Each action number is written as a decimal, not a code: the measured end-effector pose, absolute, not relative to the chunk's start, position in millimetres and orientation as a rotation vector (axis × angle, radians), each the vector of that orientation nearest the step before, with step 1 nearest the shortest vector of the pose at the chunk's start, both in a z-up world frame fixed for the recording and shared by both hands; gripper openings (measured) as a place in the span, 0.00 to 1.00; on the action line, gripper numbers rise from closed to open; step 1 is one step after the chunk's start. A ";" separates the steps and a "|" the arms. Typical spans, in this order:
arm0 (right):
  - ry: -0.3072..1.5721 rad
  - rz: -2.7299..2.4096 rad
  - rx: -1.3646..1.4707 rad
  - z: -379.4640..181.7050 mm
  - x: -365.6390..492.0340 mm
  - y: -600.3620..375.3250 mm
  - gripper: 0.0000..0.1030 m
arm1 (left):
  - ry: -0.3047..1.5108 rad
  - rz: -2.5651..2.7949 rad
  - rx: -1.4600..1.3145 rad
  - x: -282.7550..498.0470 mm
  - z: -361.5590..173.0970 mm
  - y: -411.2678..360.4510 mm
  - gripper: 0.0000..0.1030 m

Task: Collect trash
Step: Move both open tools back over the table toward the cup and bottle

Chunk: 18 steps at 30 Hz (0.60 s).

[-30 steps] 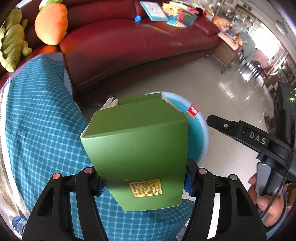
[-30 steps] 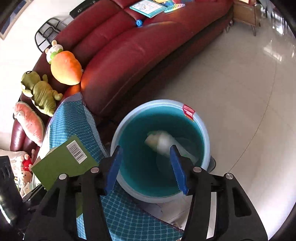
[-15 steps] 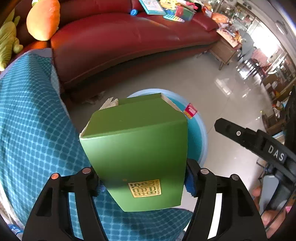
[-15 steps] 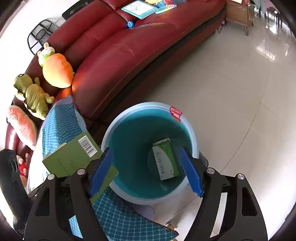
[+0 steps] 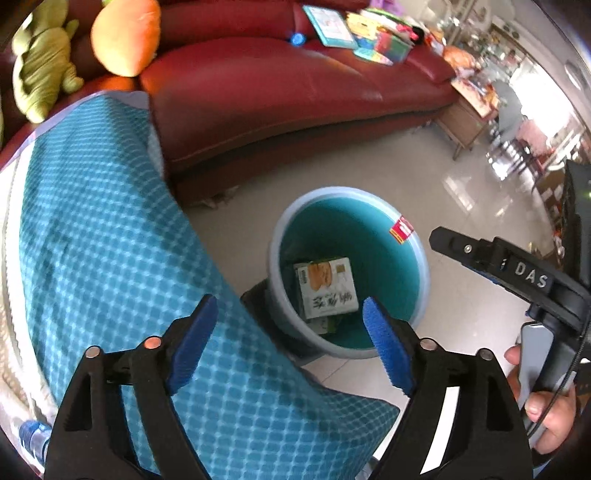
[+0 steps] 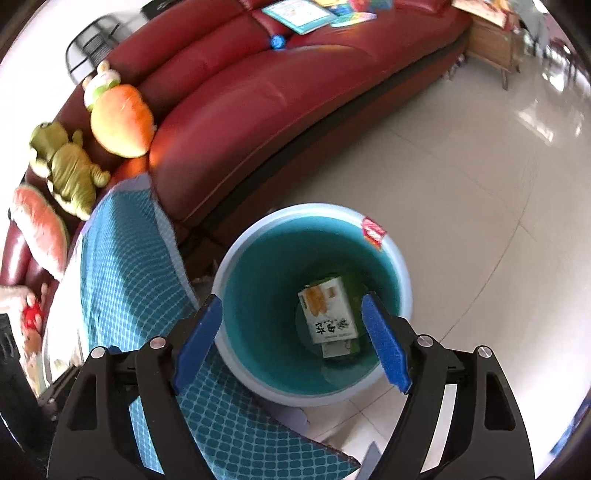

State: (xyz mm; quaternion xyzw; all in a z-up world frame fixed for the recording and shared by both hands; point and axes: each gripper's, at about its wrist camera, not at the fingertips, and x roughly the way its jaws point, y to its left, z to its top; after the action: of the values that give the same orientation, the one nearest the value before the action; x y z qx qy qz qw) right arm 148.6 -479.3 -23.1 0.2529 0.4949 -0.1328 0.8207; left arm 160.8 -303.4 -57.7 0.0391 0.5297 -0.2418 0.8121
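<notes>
A curved red leather sofa [image 6: 280,96] runs along the far side of the pale tiled floor [image 6: 461,184], with soft toys at its left end: an orange plush [image 6: 122,122], a green plush [image 6: 68,170] and a pink plush [image 6: 38,229]. Books [image 5: 328,26] and other bright items lie on the seat farther to the right.

A table under a blue patterned cloth [image 5: 110,258] fills the near left of both views. Its corner reaches to just beside the light blue trash bin [image 6: 236,266], which stands on the floor between the table's edge and the sofa. The bin has a teal inside and a red sticker [image 6: 373,229] on its far rim.

The left gripper [image 5: 291,347] hangs above the table's corner and the bin. Its jaws are opening, already wide, with nothing between the blue pads. The right gripper [image 6: 291,341] is over the bin's mouth, its jaws also opening and wide, nothing held. In the left wrist view a hand [image 5: 546,417] holds the right gripper's handle.

At the bottom of the bin lies the trash: a white box [image 6: 328,312] printed with an orange picture, on top of a green box [image 5: 327,325] of which only edges show.
</notes>
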 end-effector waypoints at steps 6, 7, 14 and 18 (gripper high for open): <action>1.036 -0.224 0.455 -7.9 146.1 -443.2 0.72 | 1.093 -0.482 0.078 141.5 -39.1 -267.0 0.85; 1.035 -0.215 0.450 -6.3 144.7 -437.4 0.72 | 1.086 -0.472 0.083 135.9 -36.1 -259.1 0.85; 1.031 -0.168 0.435 4.3 130.0 -398.0 0.72 | 1.059 -0.419 0.067 106.8 -21.8 -206.5 0.87; 1.044 -0.129 0.420 12.4 118.2 -369.7 0.74 | 1.061 -0.404 0.052 93.1 -16.1 -181.7 0.87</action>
State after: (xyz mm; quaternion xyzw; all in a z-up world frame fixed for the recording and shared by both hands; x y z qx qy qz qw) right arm 118.2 -369.7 12.4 0.1990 0.4944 -0.0612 0.8439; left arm 93.0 -181.7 -16.1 0.0244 0.5023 -0.1911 0.8429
